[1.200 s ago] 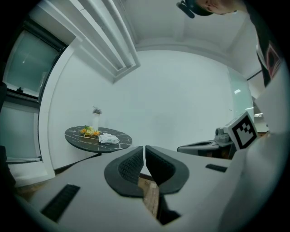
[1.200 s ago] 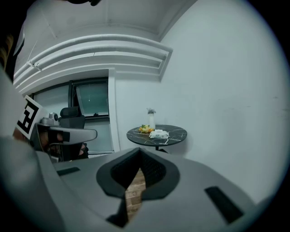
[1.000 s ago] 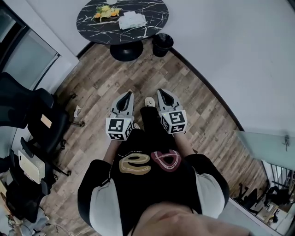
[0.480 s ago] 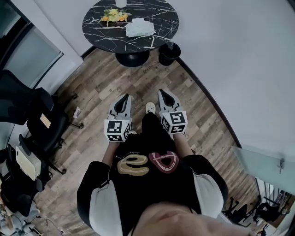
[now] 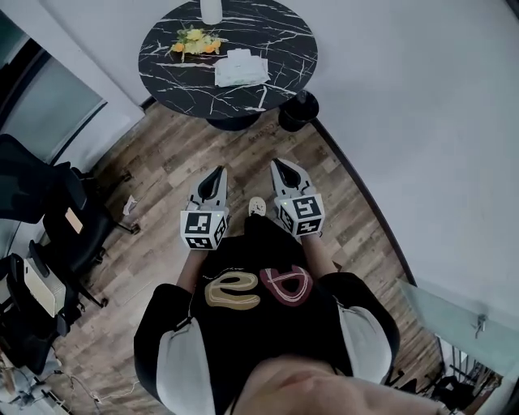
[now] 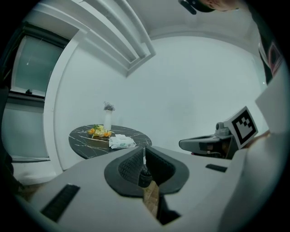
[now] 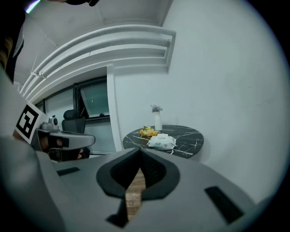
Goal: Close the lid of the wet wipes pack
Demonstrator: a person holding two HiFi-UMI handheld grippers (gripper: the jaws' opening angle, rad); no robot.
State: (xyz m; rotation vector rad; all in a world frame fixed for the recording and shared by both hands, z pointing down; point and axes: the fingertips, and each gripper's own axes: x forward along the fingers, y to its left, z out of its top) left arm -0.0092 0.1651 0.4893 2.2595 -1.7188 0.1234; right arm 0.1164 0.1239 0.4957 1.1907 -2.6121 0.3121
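The white wet wipes pack [image 5: 240, 67] lies on a round black marble table [image 5: 276, 40], far ahead of both grippers. It also shows small in the left gripper view, pack [image 6: 120, 142], and in the right gripper view, pack [image 7: 161, 142]. At this distance I cannot tell how its lid stands. My left gripper [image 5: 216, 173] and right gripper [image 5: 280, 165] are held side by side over the wooden floor, pointing at the table. Both are shut with nothing between the jaws, as the left gripper [image 6: 144, 150] and right gripper [image 7: 139, 152] show in their own views.
A white vase [image 5: 211, 10] and a plate of yellow and orange items [image 5: 193, 42] share the table. A black bin [image 5: 298, 111] stands by the table's foot. Dark office chairs [image 5: 49, 219] line the left side. A curved white wall [image 5: 422, 121] runs along the right.
The table and bin have slid lower in the head view, so I have come closer to them. Both grippers stay shut and side by side.
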